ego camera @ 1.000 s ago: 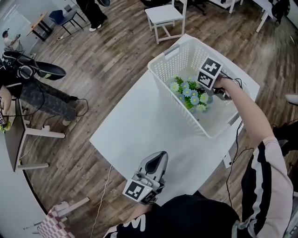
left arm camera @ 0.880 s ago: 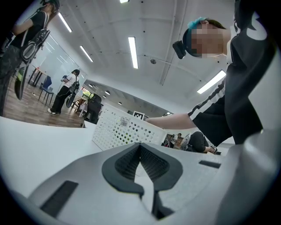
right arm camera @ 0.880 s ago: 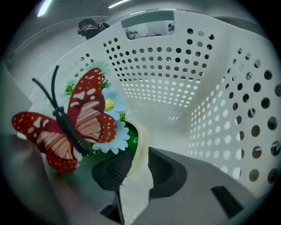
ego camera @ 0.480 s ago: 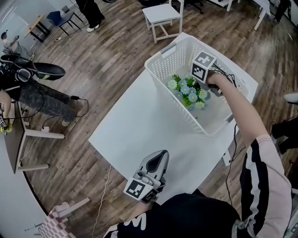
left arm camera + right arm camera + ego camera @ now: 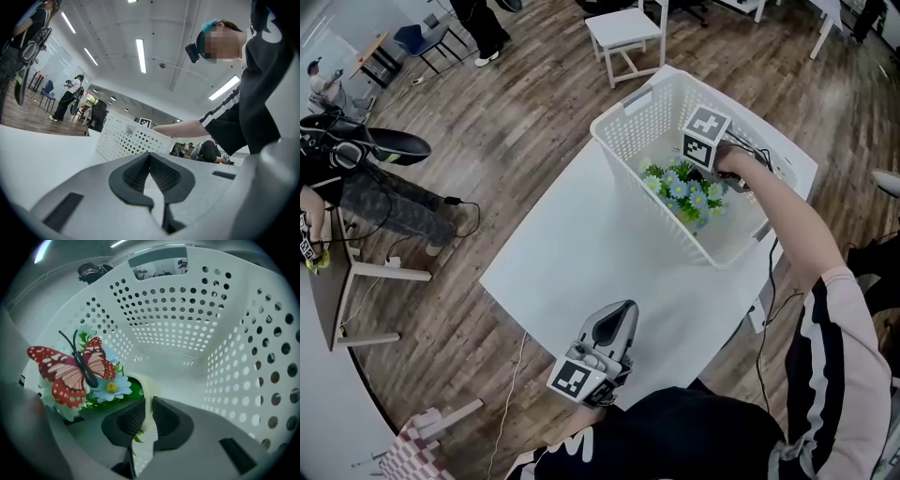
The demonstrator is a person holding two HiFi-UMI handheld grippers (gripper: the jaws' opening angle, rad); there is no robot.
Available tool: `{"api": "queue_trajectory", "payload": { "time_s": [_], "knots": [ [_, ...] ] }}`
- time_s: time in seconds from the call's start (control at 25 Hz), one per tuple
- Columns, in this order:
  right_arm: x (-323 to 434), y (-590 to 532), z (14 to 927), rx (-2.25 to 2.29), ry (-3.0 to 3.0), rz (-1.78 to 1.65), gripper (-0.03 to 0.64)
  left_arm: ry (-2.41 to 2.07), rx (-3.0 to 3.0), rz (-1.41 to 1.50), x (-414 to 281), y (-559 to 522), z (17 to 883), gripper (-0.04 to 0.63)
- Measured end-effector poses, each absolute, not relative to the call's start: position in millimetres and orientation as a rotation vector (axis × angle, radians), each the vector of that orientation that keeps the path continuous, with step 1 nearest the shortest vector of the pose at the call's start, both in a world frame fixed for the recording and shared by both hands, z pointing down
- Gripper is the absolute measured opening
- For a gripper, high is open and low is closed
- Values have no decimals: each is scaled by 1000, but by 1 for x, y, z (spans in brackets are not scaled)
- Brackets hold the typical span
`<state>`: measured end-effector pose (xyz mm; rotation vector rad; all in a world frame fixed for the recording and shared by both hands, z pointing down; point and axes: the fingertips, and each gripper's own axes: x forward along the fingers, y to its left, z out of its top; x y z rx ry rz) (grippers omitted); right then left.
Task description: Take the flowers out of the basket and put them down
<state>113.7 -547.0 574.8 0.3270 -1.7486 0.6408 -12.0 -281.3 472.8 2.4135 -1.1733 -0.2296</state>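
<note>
Right tongs [image 5: 150, 409], pointing steeply down into the basket [image 5: 642, 112], have just been closing and now grip the flowers [image 5: 686, 192] by their pale rim [image 5: 149, 387]. The blooms lie to the left. Left tongs [image 5: 150, 157] are clenched, empty and well apart.

An open, office-like workroom — wood floor [image 5: 516, 112], white table [image 5: 581, 272], white stool [image 5: 623, 33], blue chair [image 5: 417, 37], ceiling strip lights [image 5: 140, 55] — with another person [image 5: 65, 98] standing about.

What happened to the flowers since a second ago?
The right hand-held gripper has just been closing its jaws and now pinches the flowers by their pale rim. Nothing is lifted yet. The flowers are still in the basket, the basket is still on the table, and the left hand-held gripper still rests shut at the near edge.
</note>
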Motion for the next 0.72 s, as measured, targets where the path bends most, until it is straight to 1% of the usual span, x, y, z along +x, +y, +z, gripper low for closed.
{"api": "queue_trajectory", "payload": {
  "time_s": [0.28,0.72],
  "knots": [
    [122,-552,555,350,-1761,626,55,-1152,2446,-198,-11,-274,474,3],
    [129,-548,513,371,-1763,582,55,-1179,2463,-258,-7,-262,450,3]
  ]
}}
